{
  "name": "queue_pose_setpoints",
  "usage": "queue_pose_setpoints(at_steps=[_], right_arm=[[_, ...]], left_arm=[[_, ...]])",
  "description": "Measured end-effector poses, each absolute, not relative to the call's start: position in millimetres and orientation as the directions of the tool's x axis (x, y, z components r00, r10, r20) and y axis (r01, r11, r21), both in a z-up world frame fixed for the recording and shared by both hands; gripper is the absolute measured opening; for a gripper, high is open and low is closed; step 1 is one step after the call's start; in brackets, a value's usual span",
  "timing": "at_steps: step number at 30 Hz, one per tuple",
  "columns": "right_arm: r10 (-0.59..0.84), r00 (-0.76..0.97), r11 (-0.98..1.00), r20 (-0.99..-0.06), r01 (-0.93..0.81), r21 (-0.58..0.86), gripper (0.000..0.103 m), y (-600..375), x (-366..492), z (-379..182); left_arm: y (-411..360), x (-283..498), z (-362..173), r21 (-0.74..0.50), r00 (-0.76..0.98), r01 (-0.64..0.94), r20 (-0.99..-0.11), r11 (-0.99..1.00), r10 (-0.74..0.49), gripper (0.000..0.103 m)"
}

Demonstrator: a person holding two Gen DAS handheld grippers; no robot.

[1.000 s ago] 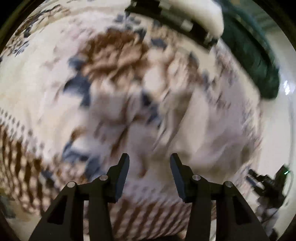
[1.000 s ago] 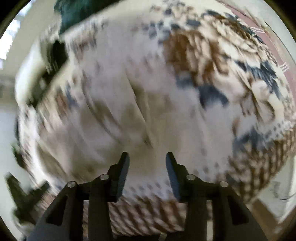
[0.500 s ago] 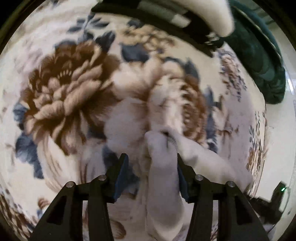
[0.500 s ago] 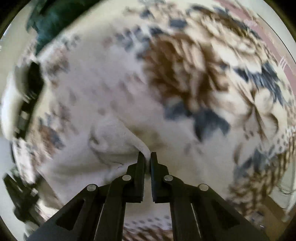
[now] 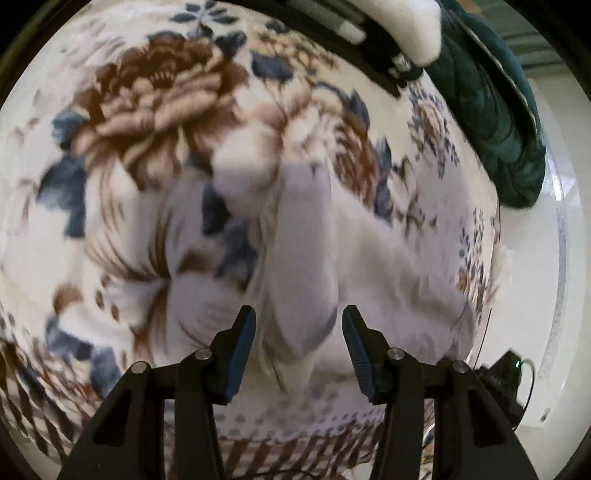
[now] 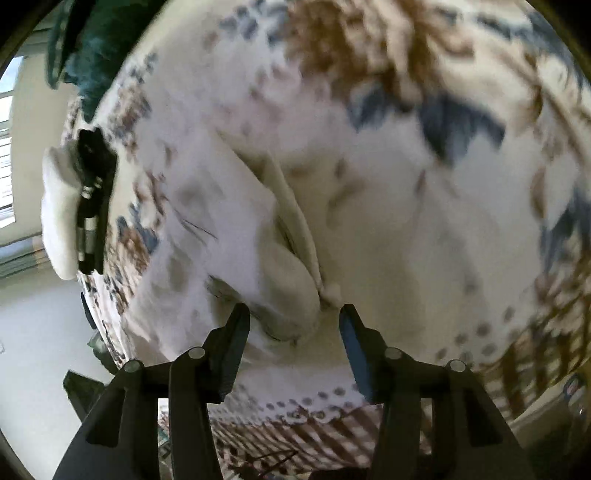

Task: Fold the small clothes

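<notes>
A small white garment (image 5: 299, 258) lies crumpled on the flowered blanket (image 5: 147, 92), blurred by motion. A rounded fold of it sits just beyond my left gripper (image 5: 298, 332), which is open and holds nothing. In the right wrist view the same white garment (image 6: 284, 280) lies bunched in front of my right gripper (image 6: 293, 328). The right gripper is open and empty, with the fold between and just above its fingertips.
A dark green cushion (image 5: 491, 110) lies at the bed's far right edge. A white and black pile (image 5: 388, 33) lies at the far side, also seen in the right wrist view (image 6: 74, 206). A dark device (image 5: 502, 373) stands by the pale floor.
The right gripper was shut on a fold of the white garment half a second ago and is now open. Both views have drawn back a little from the garment.
</notes>
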State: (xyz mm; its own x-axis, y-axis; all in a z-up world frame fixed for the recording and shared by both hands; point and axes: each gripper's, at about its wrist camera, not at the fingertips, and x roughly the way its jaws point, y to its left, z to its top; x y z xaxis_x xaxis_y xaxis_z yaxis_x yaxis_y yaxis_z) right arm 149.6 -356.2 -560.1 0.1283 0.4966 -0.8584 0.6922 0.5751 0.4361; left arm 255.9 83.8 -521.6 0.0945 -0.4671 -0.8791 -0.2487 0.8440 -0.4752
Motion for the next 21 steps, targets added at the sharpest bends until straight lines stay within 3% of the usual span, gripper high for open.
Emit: queue_pose_setpoints(at_steps=[1,2,3,4,9,14,15,16,17,18,21], right_arm=[[0.5,0.134,0.573,-0.856,0.691,0.442,0.048,-352.7,149.3,-563.0],[0.494,0.146,0.575,-0.857,0.685,0.447,0.026,-349.0,149.1,-563.5],[0.491,0.152,0.582,-0.858,0.676,0.453,0.013,-345.7,148.7,-564.6],[0.474,0.149,0.6,-0.868,0.666,0.442,0.008,-341.5,148.9,-561.9],[0.456,0.199,0.629,-0.867,0.616,0.473,0.007,-337.9,143.0,-521.7],[0.422,0.105,0.675,-0.9,0.626,0.39,0.007,-347.7,133.4,-532.2],[0.419,0.071,0.69,-0.905,0.623,0.368,0.008,-349.2,133.3,-538.3],[0.412,0.016,0.707,-0.911,0.626,0.331,0.016,-348.4,136.8,-546.9],[0.395,-0.026,0.724,-0.918,0.624,0.294,0.032,-348.5,139.6,-551.0],[0.367,-0.043,0.74,-0.929,0.619,0.263,0.038,-350.1,141.0,-548.7],[0.222,0.033,0.77,-0.975,0.608,0.196,0.039,-359.7,141.4,-511.9]], left_arm=[[77.7,251.4,-527.3,-0.453,0.084,-0.23,-0.891,0.861,-0.446,0.046],[75.4,249.3,-529.3,-0.451,0.087,-0.222,-0.892,0.864,-0.443,0.042],[73.0,246.3,-529.8,-0.462,0.108,-0.219,-0.887,0.859,-0.449,0.02],[73.2,243.4,-527.0,-0.486,0.129,-0.222,-0.874,0.845,-0.469,0.005],[87.8,235.3,-492.8,-0.561,0.231,-0.226,-0.825,0.796,-0.516,0.003],[107.3,244.1,-532.0,-0.468,0.09,-0.304,-0.881,0.83,-0.464,0.006],[111.9,245.6,-537.7,-0.452,0.06,-0.335,-0.886,0.827,-0.46,0.012],[116.5,245.3,-536.6,-0.435,0.049,-0.355,-0.892,0.828,-0.449,0.015],[119.8,244.3,-529.9,-0.431,0.06,-0.352,-0.896,0.831,-0.44,0.022],[122.2,243.6,-520.4,-0.419,0.076,-0.345,-0.904,0.84,-0.42,0.027],[121.7,247.0,-487.2,-0.397,0.147,-0.312,-0.918,0.863,-0.369,0.029]])
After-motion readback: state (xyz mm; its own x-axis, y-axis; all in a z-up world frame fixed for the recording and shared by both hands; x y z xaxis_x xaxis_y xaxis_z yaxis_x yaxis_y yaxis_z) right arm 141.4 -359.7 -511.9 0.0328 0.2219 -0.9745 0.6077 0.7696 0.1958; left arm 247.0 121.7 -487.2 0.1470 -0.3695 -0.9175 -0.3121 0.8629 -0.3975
